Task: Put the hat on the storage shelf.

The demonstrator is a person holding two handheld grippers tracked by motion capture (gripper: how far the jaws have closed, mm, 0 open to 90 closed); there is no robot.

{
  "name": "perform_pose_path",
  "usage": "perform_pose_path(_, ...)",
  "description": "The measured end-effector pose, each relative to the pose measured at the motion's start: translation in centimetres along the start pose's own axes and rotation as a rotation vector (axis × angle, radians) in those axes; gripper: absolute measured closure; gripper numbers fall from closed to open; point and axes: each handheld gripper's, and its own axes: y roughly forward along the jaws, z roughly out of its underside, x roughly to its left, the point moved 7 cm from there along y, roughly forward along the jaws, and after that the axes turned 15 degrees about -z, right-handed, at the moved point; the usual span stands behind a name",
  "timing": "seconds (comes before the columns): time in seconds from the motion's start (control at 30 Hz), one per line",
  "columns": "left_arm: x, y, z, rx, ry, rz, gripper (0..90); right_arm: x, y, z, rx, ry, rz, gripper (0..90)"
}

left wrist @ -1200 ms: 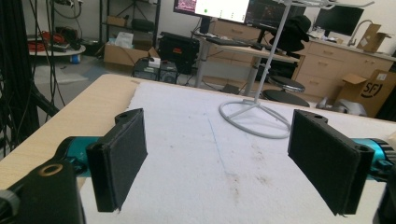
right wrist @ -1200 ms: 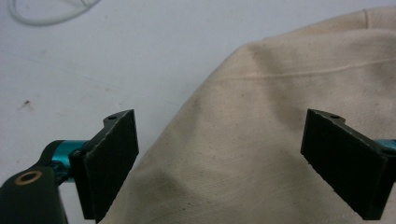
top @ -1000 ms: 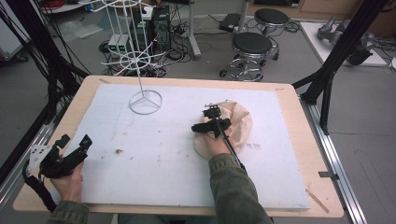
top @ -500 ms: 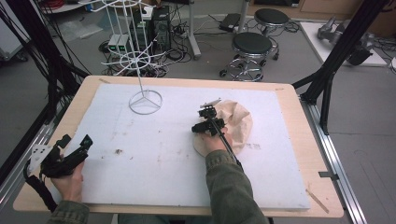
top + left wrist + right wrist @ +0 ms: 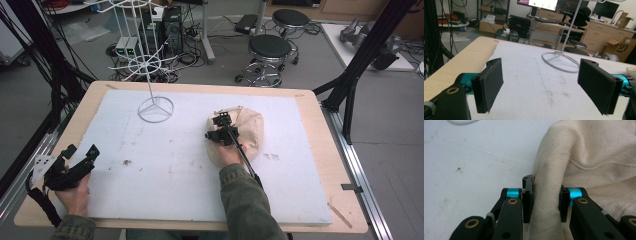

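A cream cloth piece (image 5: 251, 131) lies bunched on the white table pad (image 5: 175, 165), right of centre. My right gripper (image 5: 221, 125) is at the cloth's left edge and shut on it. In the right gripper view a thick fold of the cloth (image 5: 586, 157) stands pinched between the two black jaws of the right gripper (image 5: 545, 203). My left gripper (image 5: 81, 151) is held near the front left corner of the pad, far from the cloth. In its own view the left gripper (image 5: 544, 85) is wide open with nothing between the jaws.
A white wire stand (image 5: 156, 109) with a ring base and spoked top rises at the back left of the pad; its base (image 5: 560, 60) lies ahead of the left gripper. Stools, cables and black frame legs surround the wooden table (image 5: 320, 115).
My right gripper has shifted slightly to the left with the cloth's edge held in it. The left gripper has stayed where it was, open.
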Motion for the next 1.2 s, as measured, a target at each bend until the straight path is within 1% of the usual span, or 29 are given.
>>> perform_pose_path(0.13,-0.1,0.0,0.0,0.0,-0.001,0.003,20.6,0.2,-0.4,0.1,-0.023,-0.017,-0.016,75.2)
perform_pose_path(0.27,-0.1,0.0,0.0,0.001,-0.002,0.005,20.6,0.4,-1.0,0.3,-0.031,-0.041,-0.026,76.4)
perform_pose_path(0.33,-0.1,0.0,0.0,0.001,-0.003,0.006,20.6,0.7,-1.5,0.4,-0.041,-0.088,-0.035,76.9)
perform_pose_path(0.4,-0.2,0.0,0.0,0.001,-0.004,0.007,20.6,0.7,-2.1,0.5,-0.058,-0.115,-0.041,77.3)
perform_pose_path(0.47,-0.2,0.0,0.1,0.004,-0.001,0.007,20.6,0.7,-2.7,0.5,-0.075,-0.128,-0.067,77.4)
perform_pose_path(0.5,-0.2,0.0,0.1,0.003,-0.001,0.007,20.6,0.8,-3.1,0.4,-0.086,-0.142,-0.077,77.4)
perform_pose_path(0.53,-0.2,0.0,0.1,0.002,-0.001,0.006,20.6,0.9,-3.6,0.3,-0.103,-0.172,-0.092,77.2)
perform_pose_path(0.57,-0.2,0.0,0.1,0.003,0.001,0.005,20.6,0.9,-3.6,0.3,-0.103,-0.172,-0.092,77.2)
perform_pose_path(0.6,-0.2,0.0,0.1,0.003,0.0,0.005,20.6,1.2,-4.2,0.1,-0.124,-0.207,-0.119,76.9)
perform_pose_path(0.63,-0.2,0.0,0.1,0.003,-0.001,0.006,20.6,1.2,-4.2,0.1,-0.124,-0.207,-0.119,76.9)
perform_pose_path(0.67,-0.3,0.0,0.1,0.003,-0.001,0.006,20.6,1.4,-4.4,0.0,-0.131,-0.221,-0.129,76.7)
perform_pose_path(0.7,-0.3,0.0,0.2,0.004,-0.003,0.006,20.6,1.9,-4.9,-0.2,-0.149,-0.254,-0.147,76.8)
perform_pose_path(0.73,-0.3,-0.1,0.2,0.006,-0.006,0.008,20.6,1.9,-4.9,-0.2,-0.149,-0.254,-0.147,76.8)
perform_pose_path(0.83,-0.2,-0.2,0.2,0.013,-0.032,0.017,20.6,2.5,-5.3,-0.2,-0.159,-0.29,-0.167,76.8)
perform_pose_path(0.9,-0.2,-0.2,0.1,0.01,-0.036,0.016,20.5,2.9,-5.4,-0.2,-0.16,-0.324,-0.18,76.6)
perform_pose_path(0.97,-0.1,-0.3,0.0,0.008,-0.042,0.015,20.6,3.3,-5.8,-0.3,-0.175,-0.373,-0.204,76.5)
perform_pose_path(1.0,-0.1,-0.3,0.0,0.007,-0.048,0.014,20.6,3.5,-6.0,-0.4,-0.185,-0.389,-0.216,76.4)
perform_pose_path(1.03,0.0,-0.3,0.0,0.008,-0.051,0.013,20.6,3.7,-6.2,-0.4,-0.195,-0.4,-0.23,76.5)
perform_pose_path(1.07,0.1,-0.3,0.0,0.007,-0.058,0.012,20.6,4.1,-6.7,-0.6,-0.219,-0.412,-0.253,76.4)
perform_pose_path(1.1,0.1,-0.4,-0.1,0.008,-0.066,0.011,20.6,4.1,-6.7,-0.6,-0.219,-0.412,-0.253,76.4)
perform_pose_path(1.13,0.3,-0.4,-0.1,0.008,-0.074,0.01,20.6,4.2,-7.0,-0.7,-0.228,-0.416,-0.264,76.5)
perform_pose_path(1.17,0.3,-0.4,-0.1,0.006,-0.081,0.008,20.6,4.5,-7.5,-0.8,-0.245,-0.426,-0.289,76.4)
perform_pose_path(1.2,0.3,-0.5,-0.1,0.006,-0.082,0.008,20.6,4.5,-7.6,-0.8,-0.246,-0.427,-0.294,76.4)
